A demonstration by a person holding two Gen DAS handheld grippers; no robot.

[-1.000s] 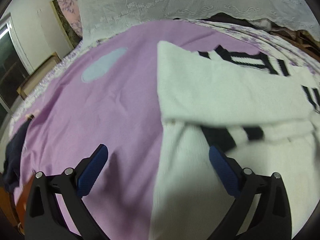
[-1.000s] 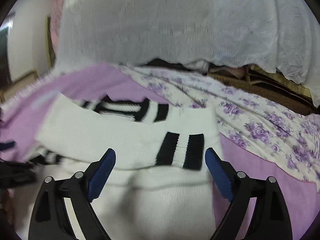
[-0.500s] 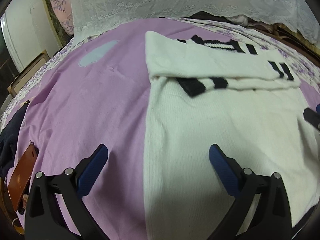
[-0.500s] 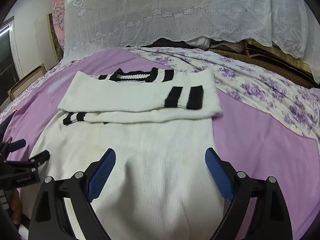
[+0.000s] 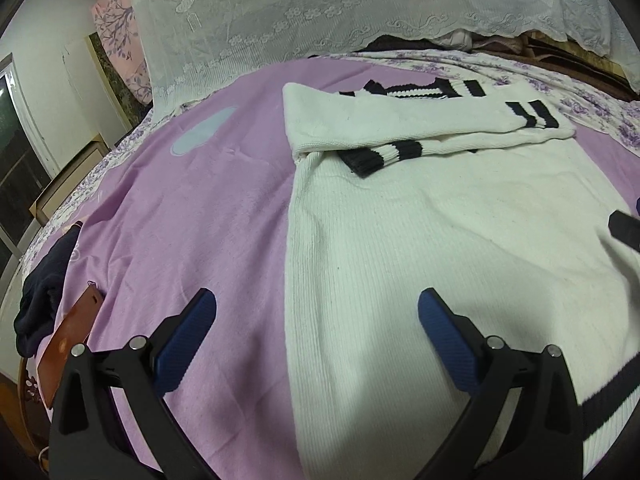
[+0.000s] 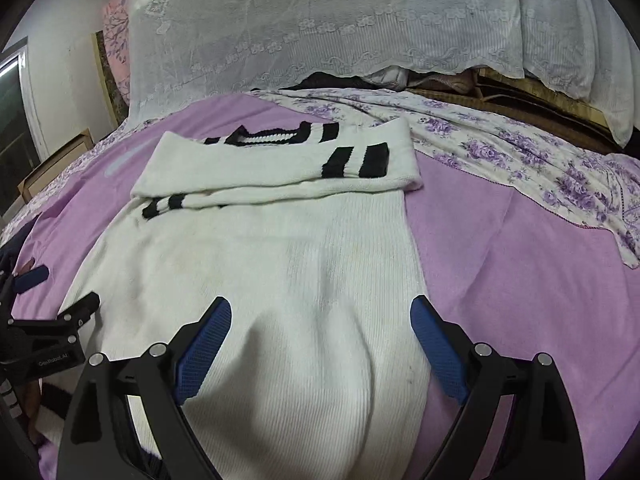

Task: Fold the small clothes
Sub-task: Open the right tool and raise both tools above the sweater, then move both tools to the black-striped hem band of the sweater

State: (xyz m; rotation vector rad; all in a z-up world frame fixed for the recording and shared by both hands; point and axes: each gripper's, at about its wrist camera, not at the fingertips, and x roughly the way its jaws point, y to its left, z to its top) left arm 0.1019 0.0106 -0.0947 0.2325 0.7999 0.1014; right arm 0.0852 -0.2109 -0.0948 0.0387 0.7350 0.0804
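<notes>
free: purple sheet left of sweater | blocked: dark garment, brown case at left edge

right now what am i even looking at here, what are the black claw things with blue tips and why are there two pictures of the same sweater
The claws are two hand-held grippers; a person holds one in each hand, and each carries a wide-angle camera looking along its fingers. One picture comes from the left gripper, the other from the right gripper. The blue parts are finger pads.

Both look at a white sweater with black stripes, lying on a purple bedspread. Its sleeves are folded across the chest. Behind it hangs a white lace cloth. A dark garment lies at the bed's left edge.

Both grippers are open and hold nothing.
</notes>
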